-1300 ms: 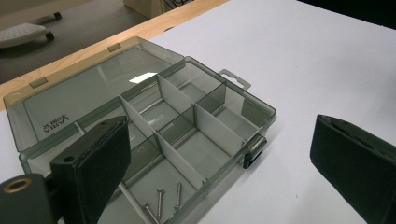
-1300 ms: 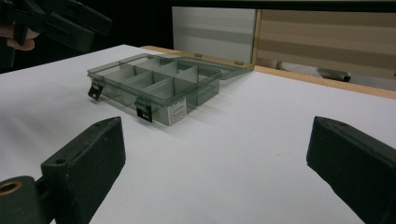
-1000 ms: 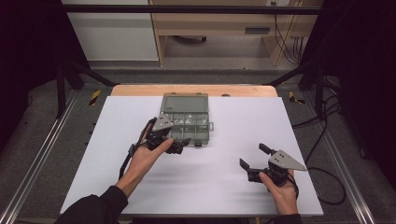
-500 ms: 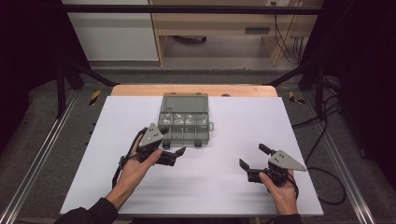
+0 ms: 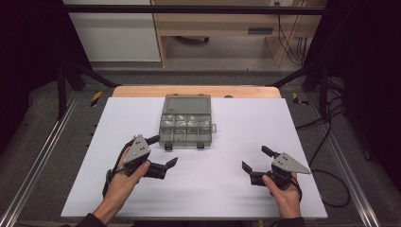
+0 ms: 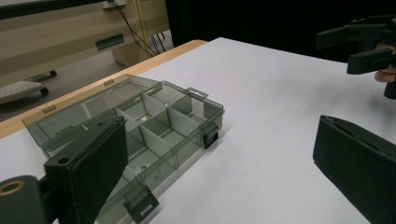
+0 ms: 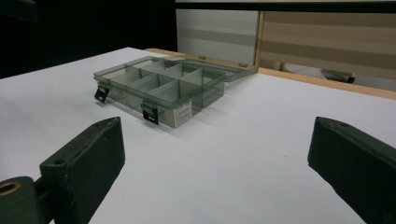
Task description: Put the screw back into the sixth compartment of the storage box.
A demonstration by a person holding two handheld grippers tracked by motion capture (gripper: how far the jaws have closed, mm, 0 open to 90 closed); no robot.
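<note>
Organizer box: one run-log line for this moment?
organizer box: lid open, flat on table | left tongs: open, empty, beside box | right tongs: open, empty, apart

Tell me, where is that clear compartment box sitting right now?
In the high view, the box lies open on the white table, centred toward the far edge, just beyond the left gripper and farther from the right gripper.

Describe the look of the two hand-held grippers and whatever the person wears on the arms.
Both the left gripper and the right gripper are black, each with two flat, blocky jaws faced with dark pads. Each carries a grey three-cornered plate on top, and a black cable trails from each. A brass-coloured ring sits at the jaw base in both gripper views. A dark sleeve covers the left forearm near the bottom edge.
</note>
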